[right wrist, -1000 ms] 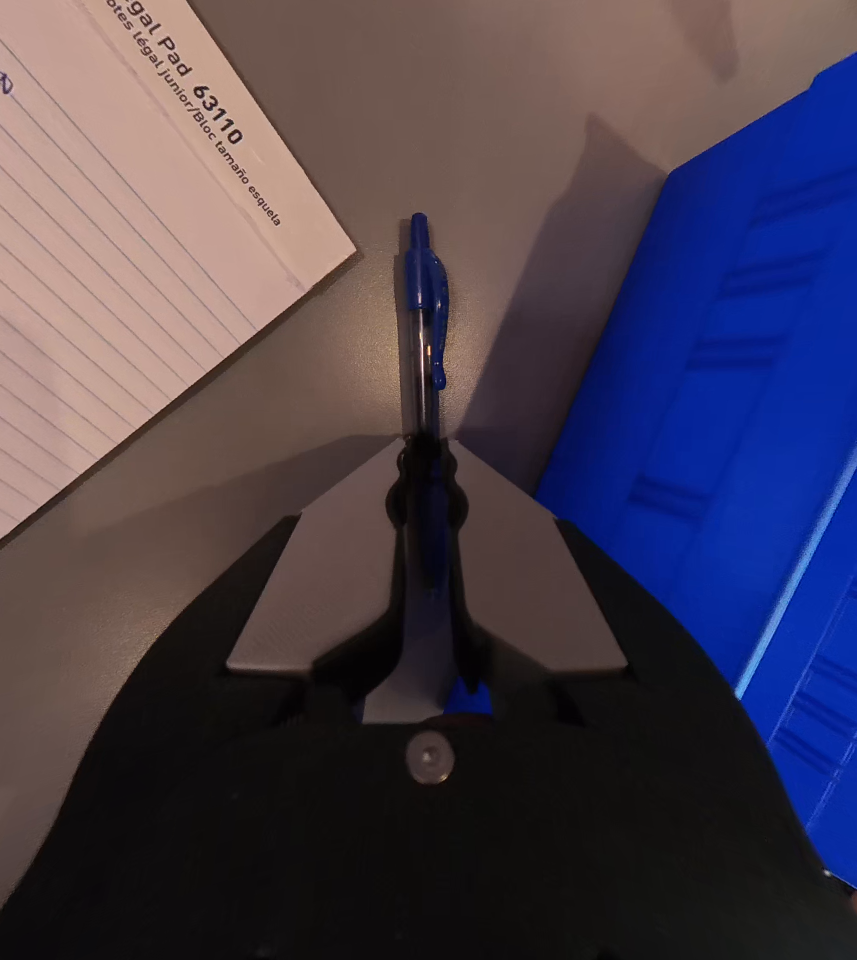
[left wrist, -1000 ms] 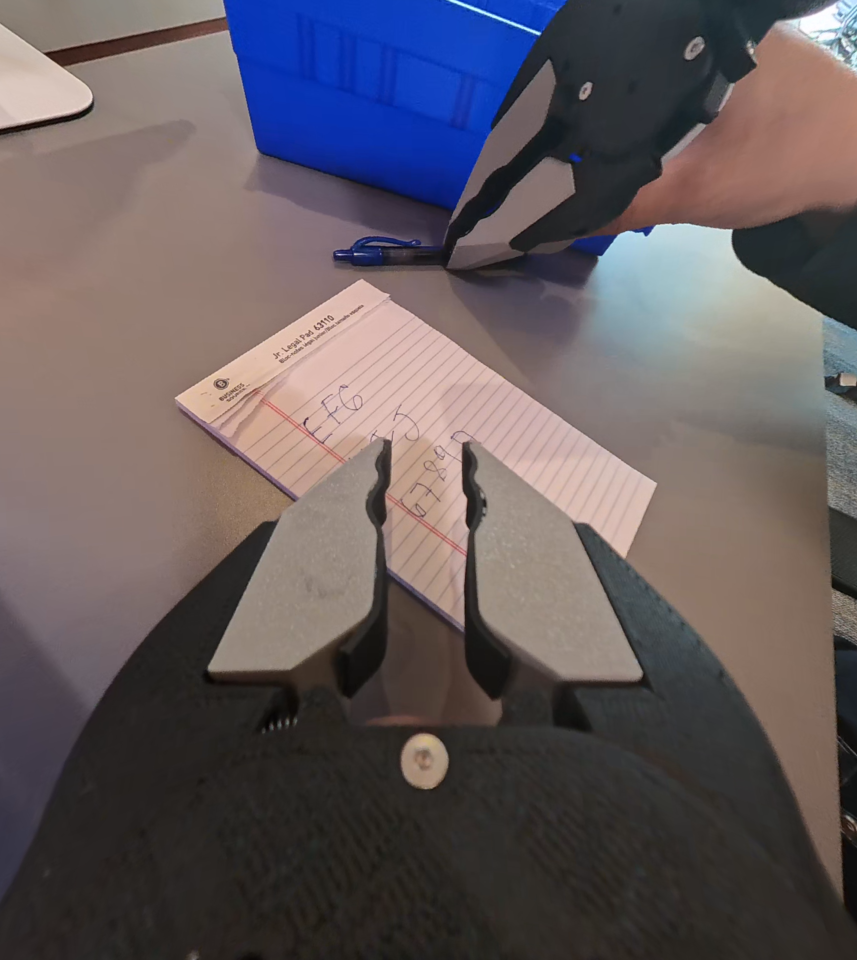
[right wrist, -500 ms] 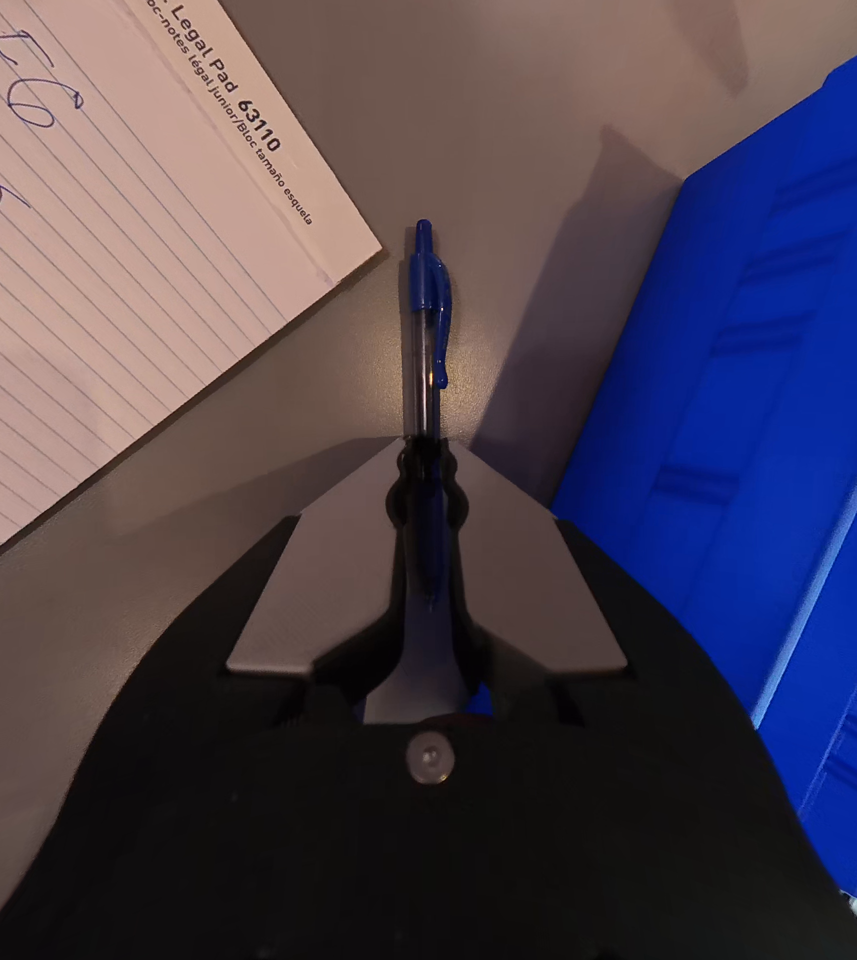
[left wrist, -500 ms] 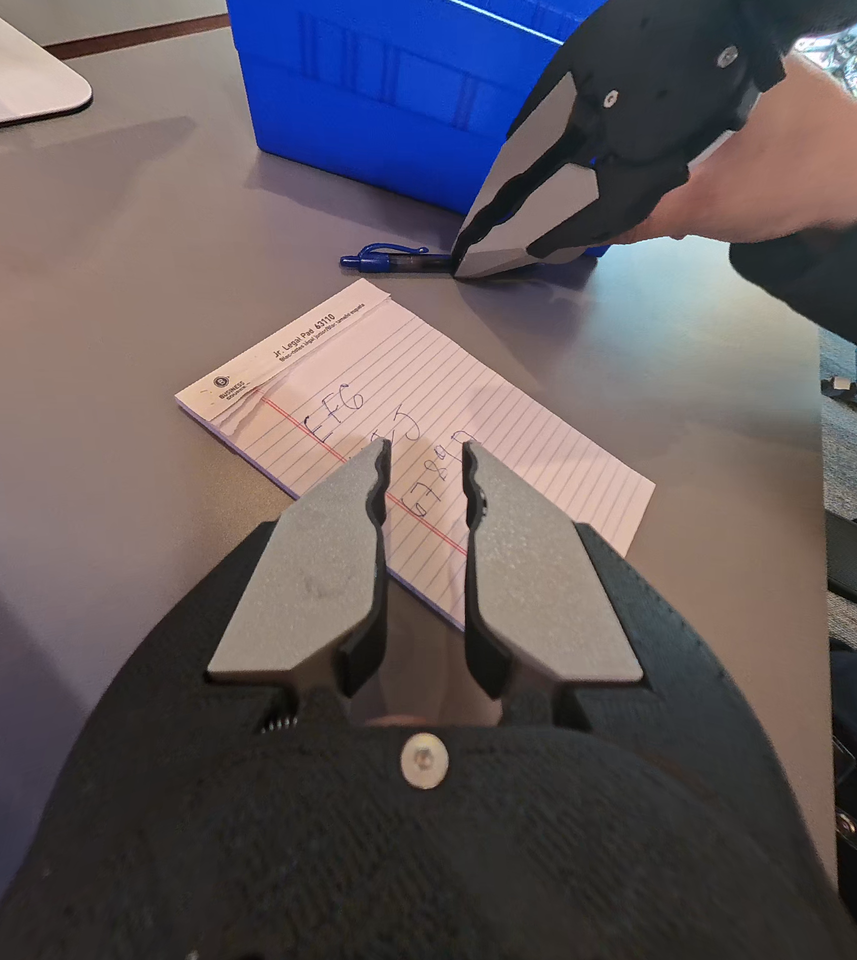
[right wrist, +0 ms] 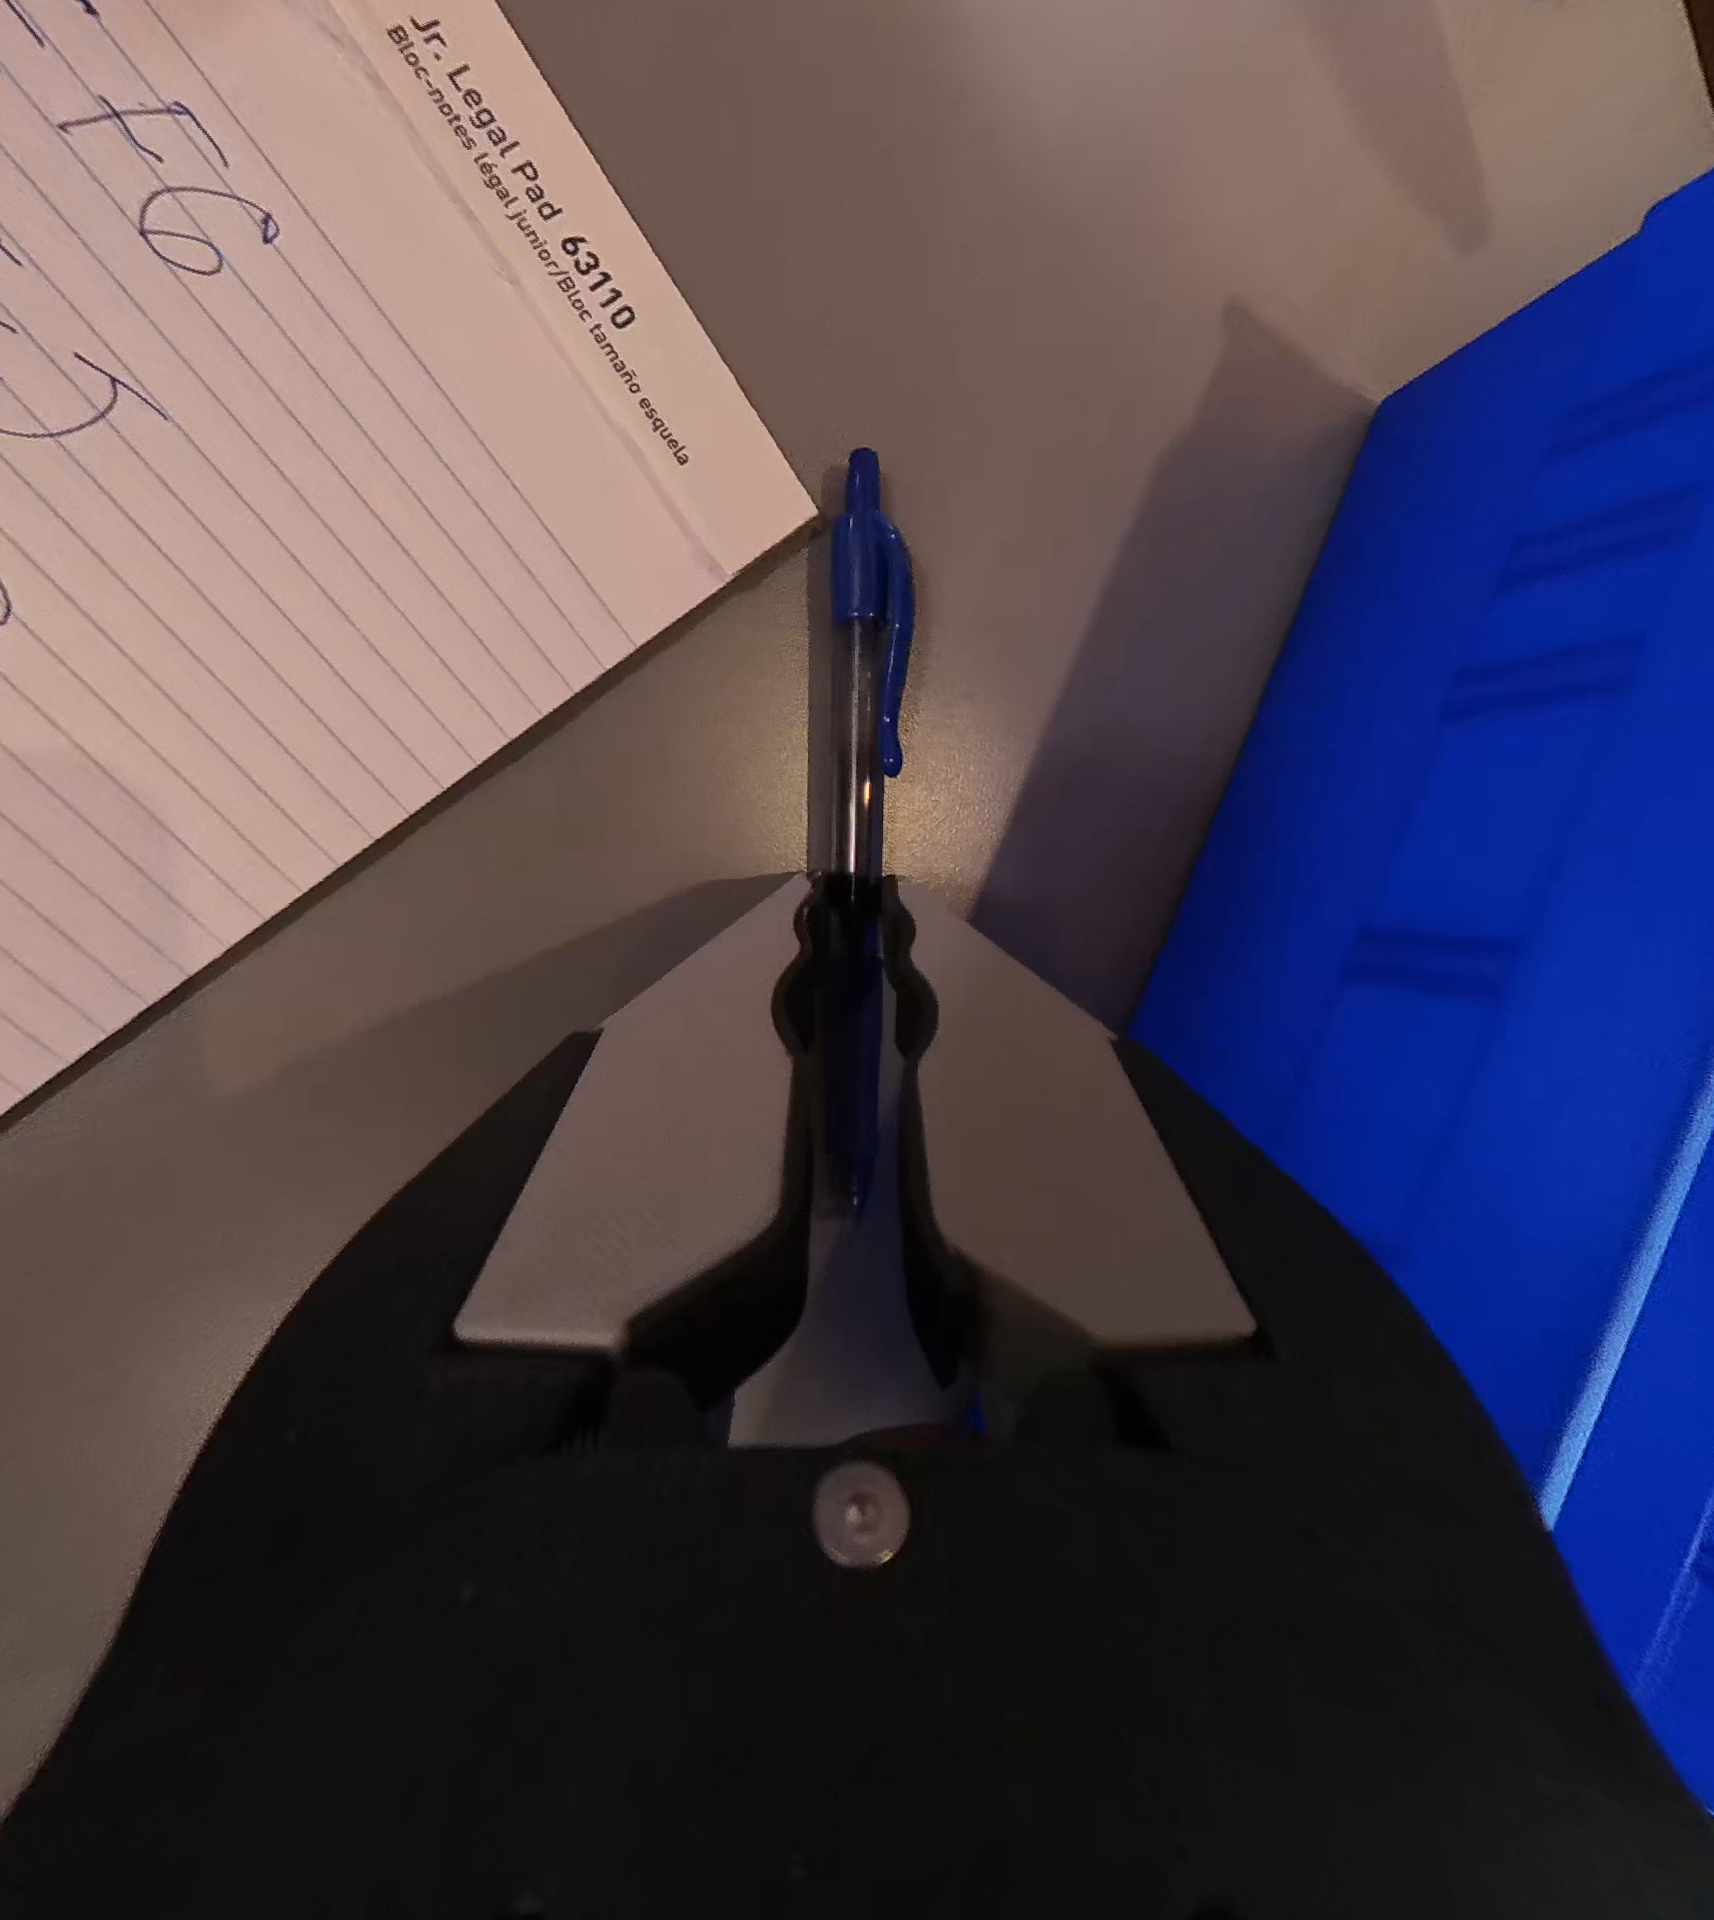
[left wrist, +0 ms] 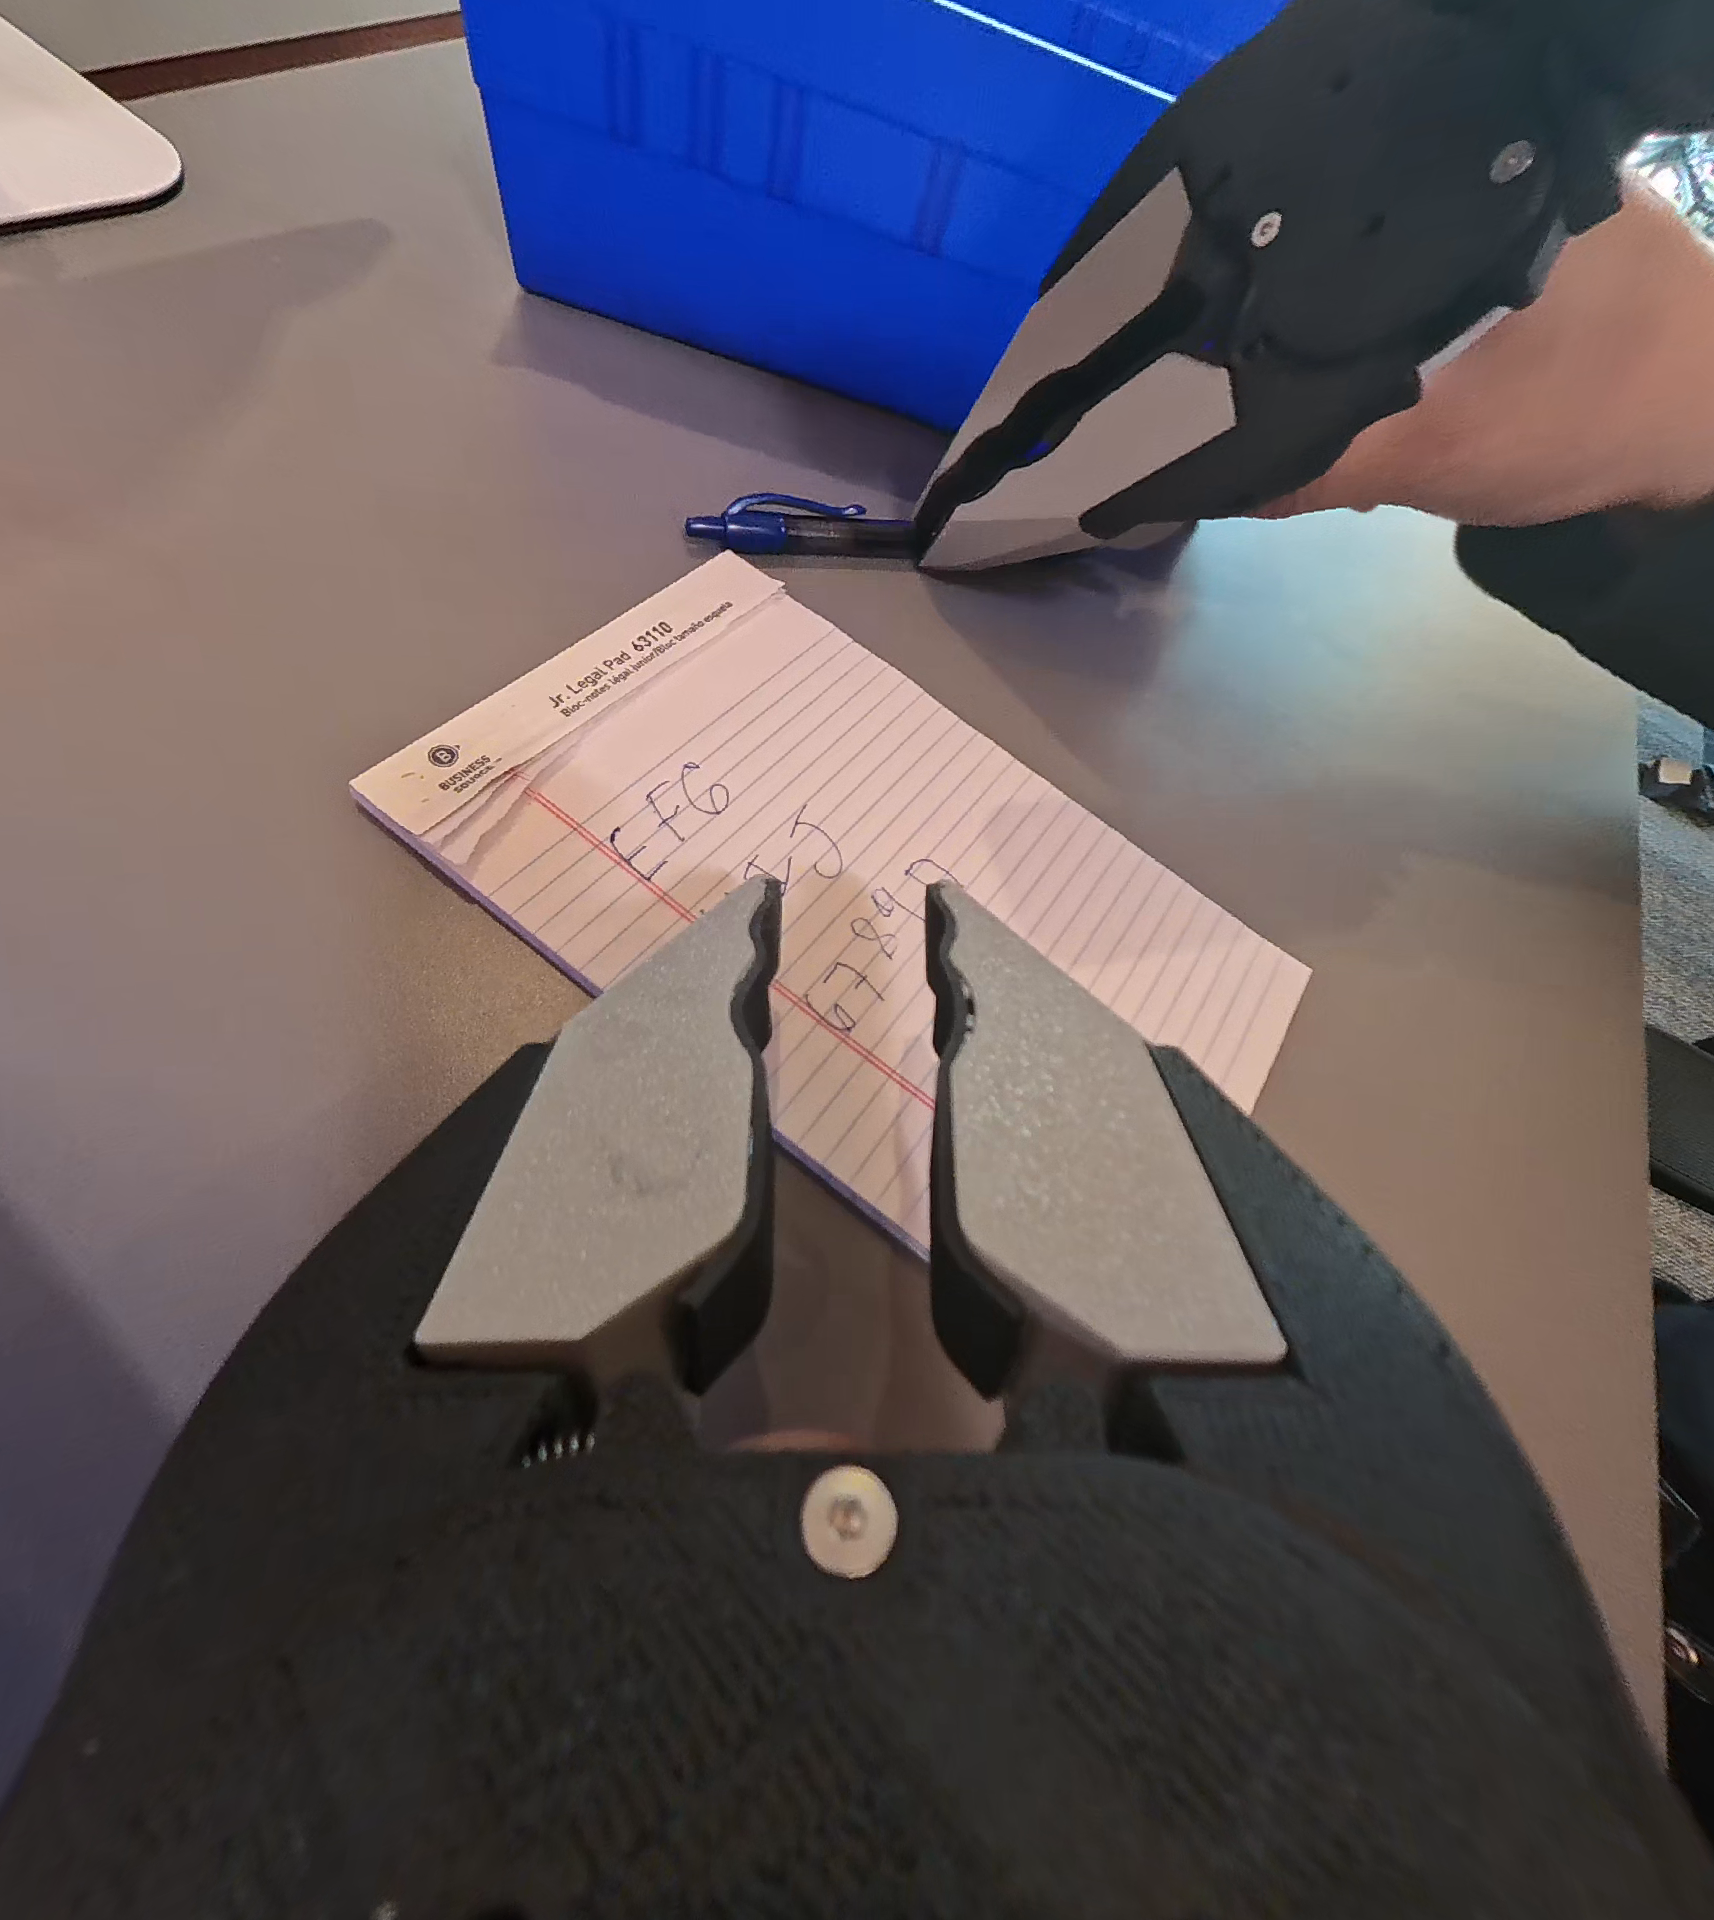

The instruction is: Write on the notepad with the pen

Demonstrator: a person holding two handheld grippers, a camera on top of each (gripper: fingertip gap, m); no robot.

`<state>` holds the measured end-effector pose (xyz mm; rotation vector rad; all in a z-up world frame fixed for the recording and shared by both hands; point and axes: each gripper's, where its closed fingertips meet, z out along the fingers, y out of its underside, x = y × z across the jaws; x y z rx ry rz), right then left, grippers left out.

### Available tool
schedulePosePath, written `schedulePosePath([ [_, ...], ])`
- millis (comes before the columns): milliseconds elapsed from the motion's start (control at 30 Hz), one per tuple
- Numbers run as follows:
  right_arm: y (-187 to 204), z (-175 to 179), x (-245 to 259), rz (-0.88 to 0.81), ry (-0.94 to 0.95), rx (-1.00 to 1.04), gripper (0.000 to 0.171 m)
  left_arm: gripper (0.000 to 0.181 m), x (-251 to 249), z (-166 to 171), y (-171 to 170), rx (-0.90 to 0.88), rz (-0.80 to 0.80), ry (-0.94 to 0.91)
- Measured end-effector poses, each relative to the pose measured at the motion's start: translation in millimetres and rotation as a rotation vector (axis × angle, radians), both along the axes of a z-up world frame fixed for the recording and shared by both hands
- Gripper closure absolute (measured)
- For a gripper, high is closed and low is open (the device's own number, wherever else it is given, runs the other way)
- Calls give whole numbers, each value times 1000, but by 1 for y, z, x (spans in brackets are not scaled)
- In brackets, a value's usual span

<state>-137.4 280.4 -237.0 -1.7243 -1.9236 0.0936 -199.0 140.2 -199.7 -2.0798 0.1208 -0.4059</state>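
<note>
A white lined notepad (left wrist: 894,831) with blue handwriting lies on the grey table; it also shows in the right wrist view (right wrist: 240,540). A blue pen (left wrist: 791,523) lies just beyond its top edge. My right gripper (right wrist: 851,894) is shut on the pen (right wrist: 858,665), whose clip end sticks out past the fingertips; it also shows in the left wrist view (left wrist: 931,545), low at the table. My left gripper (left wrist: 851,902) is open and empty, hovering over the notepad's near half.
A blue plastic bin (left wrist: 811,187) stands behind the pen, close on the right in the right wrist view (right wrist: 1518,831). A white flat object (left wrist: 11,135) lies at the far left. The table edge (left wrist: 1642,935) runs along the right, with floor beyond. The left gripper's tips are roughly 15 centimetres from the right gripper's. It is some 30 centimetres from my right tips to the white flat object (left wrist: 11,135).
My right gripper, holding the pen, has drawn towards the notepad, so more of the page shows in its view. The left gripper has not moved.
</note>
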Motion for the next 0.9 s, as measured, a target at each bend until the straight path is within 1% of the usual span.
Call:
schedulePosePath([
  [100, -6, 4, -3, 10, 54, -39, 165, 156, -1, 0, 0, -1, 3, -15],
  [167, -10, 1, -1, -3, 47, -81, 165, 156, -1, 0, 0, -2, 4, -24],
  [233, -12, 4, 1, -9, 58, -97, 161, 156, -2, 0, 0, -3, 5, -28],
  [267, -16, 11, -1, 6, 96, -106, 159, 156, -2, 0, 0, -4, 5, -29],
  [333, -26, 31, -3, 44, 182, -135, 168, 156, -2, 0, 0, -6, 6, -31],
  [433, -31, 67, -1, 73, 296, -145, 166, 155, -2, -1, 0, -14, 7, -39],
  [500, -15, 103, 5, 44, 412, -82, 166, 155, -3, -1, 0, -17, 9, -50],
  [567, 14, 143, 16, -24, 550, -35, 166, 155, -4, -1, 0, -16, 12, -60],
  [600, 32, 157, 24, -67, 598, -32, 165, 155, -4, -1, 0, -15, 14, -64],
  [633, 51, 163, 32, -119, 619, -51, 161, 155, -4, 0, 1, -14, 15, -68],
  [700, 87, 152, 44, -223, 591, -146, 151, 155, -5, 0, 1, -13, 17, -74],
  [767, 114, 127, 52, -293, 527, -201, 149, 155, -5, 0, 1, -12, 20, -79],
  [833, 128, 100, 57, -324, 466, -204, 150, 155, -6, 0, 0, -12, 20, -83],
  [900, 132, 81, 59, -335, 443, -220, 150, 155, -6, 0, 0, -13, 20, -87],
])
